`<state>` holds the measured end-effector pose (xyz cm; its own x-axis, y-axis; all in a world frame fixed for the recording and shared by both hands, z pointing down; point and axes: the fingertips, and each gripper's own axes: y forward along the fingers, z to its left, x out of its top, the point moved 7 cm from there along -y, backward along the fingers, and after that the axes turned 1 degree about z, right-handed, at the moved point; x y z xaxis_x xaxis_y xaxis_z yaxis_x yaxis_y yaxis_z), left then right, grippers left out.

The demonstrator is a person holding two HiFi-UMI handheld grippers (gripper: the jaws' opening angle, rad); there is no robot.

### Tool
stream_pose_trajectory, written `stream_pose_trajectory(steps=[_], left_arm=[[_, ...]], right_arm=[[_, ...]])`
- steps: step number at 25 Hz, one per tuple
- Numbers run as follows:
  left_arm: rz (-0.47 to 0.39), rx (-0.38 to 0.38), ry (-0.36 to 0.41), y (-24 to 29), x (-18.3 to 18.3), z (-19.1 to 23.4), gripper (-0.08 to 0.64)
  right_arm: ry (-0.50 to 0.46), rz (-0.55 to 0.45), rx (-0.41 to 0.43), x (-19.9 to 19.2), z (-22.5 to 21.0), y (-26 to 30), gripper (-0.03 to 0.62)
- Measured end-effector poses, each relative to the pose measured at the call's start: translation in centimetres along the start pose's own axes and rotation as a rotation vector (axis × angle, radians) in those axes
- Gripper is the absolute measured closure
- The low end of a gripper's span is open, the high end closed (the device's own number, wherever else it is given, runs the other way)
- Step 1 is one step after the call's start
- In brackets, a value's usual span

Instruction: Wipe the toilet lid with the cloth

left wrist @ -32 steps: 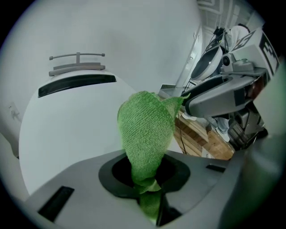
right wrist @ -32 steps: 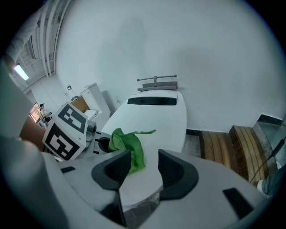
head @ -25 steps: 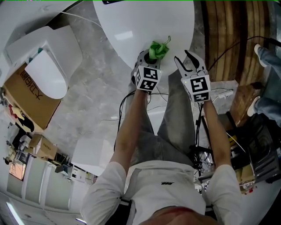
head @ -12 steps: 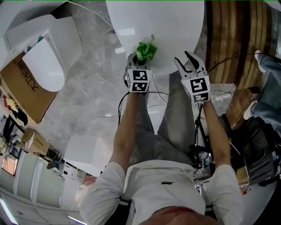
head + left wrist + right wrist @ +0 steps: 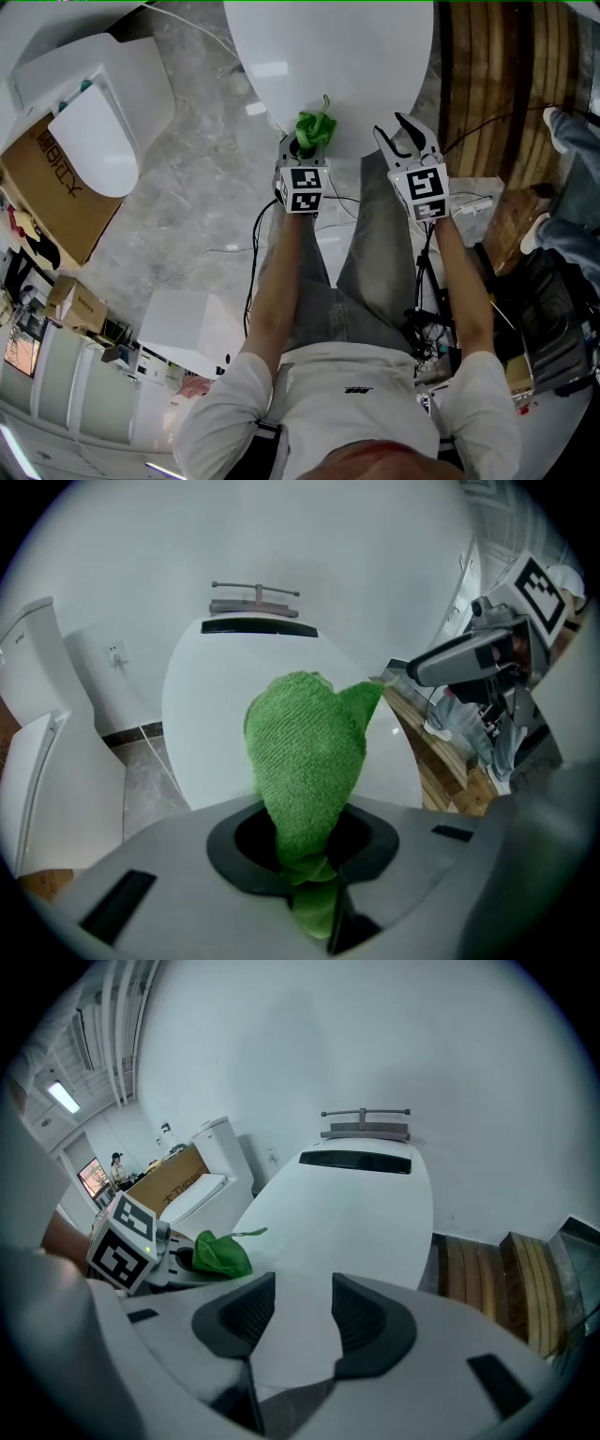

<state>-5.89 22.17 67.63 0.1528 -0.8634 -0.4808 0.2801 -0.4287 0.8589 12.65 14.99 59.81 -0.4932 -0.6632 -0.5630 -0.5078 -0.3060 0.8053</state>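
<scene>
The left gripper (image 5: 304, 148) had its jaws closed tight on a green cloth (image 5: 315, 127). They pinched its lower end, so the rest stood up above them in a bunched tuft. In the left gripper view the cloth (image 5: 305, 752) rose out of the left gripper (image 5: 314, 860) and covered the middle of the white toilet lid (image 5: 202, 705) behind it.

From the head view the cloth sat at the near edge of the toilet lid (image 5: 328, 56), over its rim. Whether it touched the surface could not be told.

The right gripper (image 5: 405, 137) was held just beside the left one, also at the near edge of the lid. Its jaws stood apart with nothing between them. In the right gripper view only the bare toilet lid (image 5: 347, 1208) showed through the gap of the right gripper (image 5: 305, 1314). The cloth (image 5: 220, 1253) and the left gripper (image 5: 173, 1260) lay off to its left.

A second toilet (image 5: 94, 131) stood well apart on the left, with a cardboard box (image 5: 47, 192) just beside it. Wooden slats (image 5: 487, 84) ran along the right of the lid, and a cable (image 5: 255, 239) trailed over the grey stone floor (image 5: 197, 216).
</scene>
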Motion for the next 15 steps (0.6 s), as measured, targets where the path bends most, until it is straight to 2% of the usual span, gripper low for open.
stream_pose_trajectory(steps=[9, 12, 15], left_arm=[[0.027, -0.148, 0.033, 0.9, 0.1, -4.3, 0.476], [-0.005, -0.194, 0.049, 0.1, 1.8, -5.1, 0.476], [-0.061, -0.221, 0.051, -2.5, 4.6, -5.7, 0.476]], right_arm=[[0.000, -0.003, 0.003, -0.2, 0.0, -1.9, 0.390], [0.033, -0.016, -0.012, 1.1, 0.2, -3.4, 0.390], [0.021, -0.044, -0.025, 3.1, 0.2, -6.0, 0.390]])
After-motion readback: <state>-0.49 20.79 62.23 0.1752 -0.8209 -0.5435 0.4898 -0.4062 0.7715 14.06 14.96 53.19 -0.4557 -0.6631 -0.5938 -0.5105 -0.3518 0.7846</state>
